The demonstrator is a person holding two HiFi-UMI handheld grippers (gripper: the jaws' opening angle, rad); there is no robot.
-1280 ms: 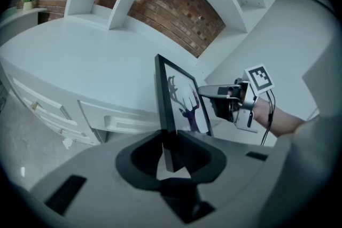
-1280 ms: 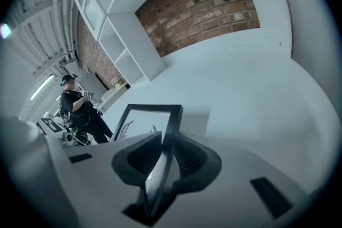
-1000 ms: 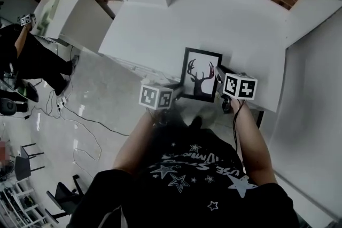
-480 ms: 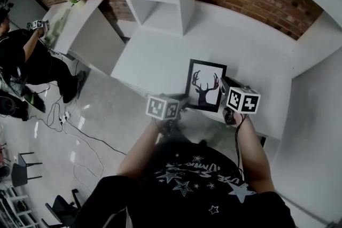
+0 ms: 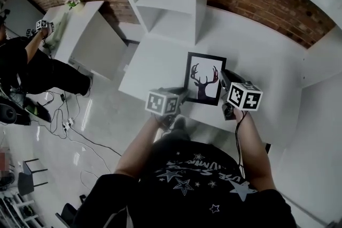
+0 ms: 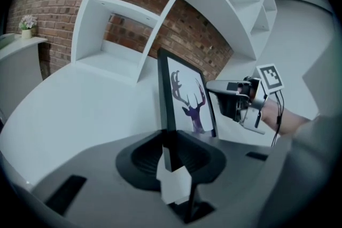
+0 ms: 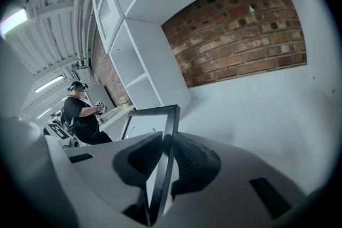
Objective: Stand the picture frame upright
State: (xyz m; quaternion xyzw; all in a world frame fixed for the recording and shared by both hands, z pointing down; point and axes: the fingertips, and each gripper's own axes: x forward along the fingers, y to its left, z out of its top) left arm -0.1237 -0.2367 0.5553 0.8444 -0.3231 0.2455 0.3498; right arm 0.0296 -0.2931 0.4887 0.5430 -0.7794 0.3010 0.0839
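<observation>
Over the white table (image 5: 262, 56) the picture frame (image 5: 204, 80) is pinched by its edges in left tongs (image 5: 181, 95) and right tongs (image 5: 224, 78); if released unpropped, it could be toppled.

One picture frame (image 6: 184, 99), black, deer print, upright; its near edge clamped between the left gripper's (image 6: 170, 149) jaws. Behind: white table (image 6: 69, 109), shelf unit (image 6: 160, 2), brick wall (image 6: 187, 34).

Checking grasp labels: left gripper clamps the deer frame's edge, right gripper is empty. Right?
The right gripper is not empty: its jaws, just closing further, clamp the deer frame's other edge, as the right gripper view shows. The left gripper does clamp its edge.
</observation>
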